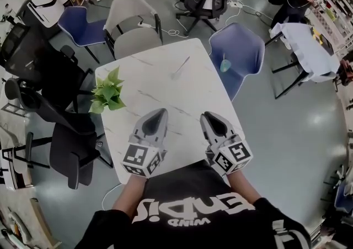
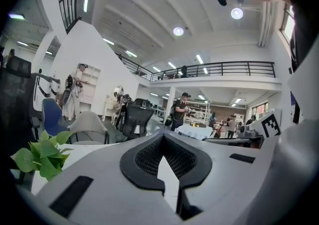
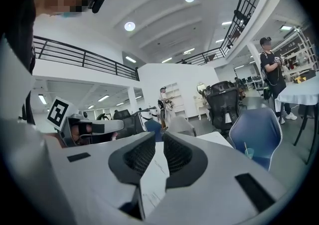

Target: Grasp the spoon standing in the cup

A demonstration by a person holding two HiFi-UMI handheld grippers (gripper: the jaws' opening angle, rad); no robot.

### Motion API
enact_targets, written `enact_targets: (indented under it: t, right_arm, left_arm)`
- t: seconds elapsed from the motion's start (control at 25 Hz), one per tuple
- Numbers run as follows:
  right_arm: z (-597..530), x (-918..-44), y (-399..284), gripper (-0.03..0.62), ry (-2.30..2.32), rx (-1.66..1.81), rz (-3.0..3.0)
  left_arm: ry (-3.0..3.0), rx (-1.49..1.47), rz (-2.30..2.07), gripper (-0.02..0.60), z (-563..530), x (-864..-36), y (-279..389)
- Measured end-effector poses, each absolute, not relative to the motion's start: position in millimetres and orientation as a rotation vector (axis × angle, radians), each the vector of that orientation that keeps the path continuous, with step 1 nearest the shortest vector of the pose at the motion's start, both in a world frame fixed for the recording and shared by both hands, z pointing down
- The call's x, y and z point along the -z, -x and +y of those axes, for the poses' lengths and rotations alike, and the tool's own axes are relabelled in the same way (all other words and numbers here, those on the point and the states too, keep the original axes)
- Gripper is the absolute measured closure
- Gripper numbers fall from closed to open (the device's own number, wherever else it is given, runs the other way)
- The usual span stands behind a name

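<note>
The cup [image 1: 225, 66] is not on the tabletop [image 1: 165, 85]. It sits on the seat of a blue chair [image 1: 245, 49] drawn up at the far right side. A thin spoon [image 1: 223, 58] stands upright in it, its handle rising above the rim. In the right gripper view the cup shows low on the right, on the same chair seat, well apart from the jaws.

Both grippers rest near the person's edge of the white marbled tabletop, side by side and pointing away from the body. The left gripper [image 1: 159, 112] has its jaws together, tips meeting, with nothing between them. Only bare tabletop shows through the hollow of its black pads. The right gripper [image 1: 207, 114] is likewise closed. Its pads leave just a narrow slit, through which the white surface shows, and it holds nothing.

A leafy green plant [image 1: 107, 92] stands at the left edge of the tabletop, to the left of the left gripper. Grey, blue and black chairs ring the far and left sides. A person stands by a cloth-covered table at the upper right of the head view.
</note>
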State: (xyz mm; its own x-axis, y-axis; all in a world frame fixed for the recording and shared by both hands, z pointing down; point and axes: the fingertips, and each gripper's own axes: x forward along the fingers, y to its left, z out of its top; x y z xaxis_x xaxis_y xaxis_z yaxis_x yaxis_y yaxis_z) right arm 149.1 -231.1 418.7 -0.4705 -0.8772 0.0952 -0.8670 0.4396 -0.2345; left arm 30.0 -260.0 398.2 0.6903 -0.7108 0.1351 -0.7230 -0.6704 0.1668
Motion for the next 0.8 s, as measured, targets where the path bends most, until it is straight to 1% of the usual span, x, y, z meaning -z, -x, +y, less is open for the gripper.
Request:
enact_targets:
  t: [0.04,0.12,0.16,0.2,0.8]
  right_arm:
    - [-233,-419,-149,0.571,1.587,0.399,2.633]
    - [-235,-421,-148,0.47,1.573,0.421,2.637]
    - [-236,-422,-148,0.44,1.565,0.43,2.641]
    - [-236,-423,-147,0.426,1.558,0.435,2.646]
    - [-288,-450,-153,0.422,1.525,0.453,2.709]
  left_arm:
    - [-2.695,-0.086,-1.161,0.568,-261,-397,-30]
    - [-2.696,-0.084,-1.17,0.568,-262,-396,-30]
    - [-2.695,-0.083,-1.174,0.568,-263,-395,-30]
    - [-2.694,-0.083,-1.179,0.568,-263,-395,-30]
    - [-2.678,-0.079,-1.237,0.568,-278,-403,-35]
